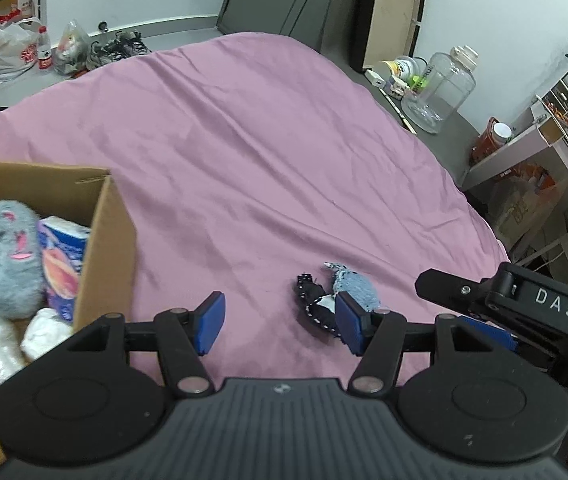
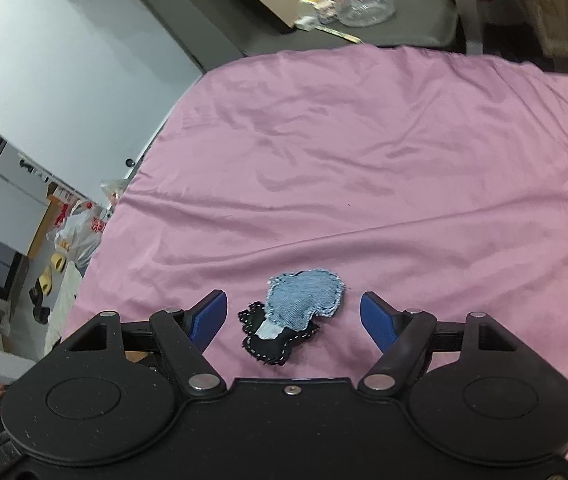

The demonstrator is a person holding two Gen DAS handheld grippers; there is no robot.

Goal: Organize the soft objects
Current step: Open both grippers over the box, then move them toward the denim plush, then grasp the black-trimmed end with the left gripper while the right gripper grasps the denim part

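Observation:
A small soft toy lies on the pink sheet, made of a denim-blue piece on a black stitched piece. My right gripper is open just above it, the toy sitting between the blue pads without touching them. In the left wrist view the same toy is partly hidden behind the right pad of my left gripper, which is open with nothing in it. One black finger of the right gripper reaches in from the right.
A cardboard box stands on the bed at the left, holding a grey plush, a tissue pack and white soft items. A clear jar and shelves stand beyond the bed's right edge. Bags lie on the floor.

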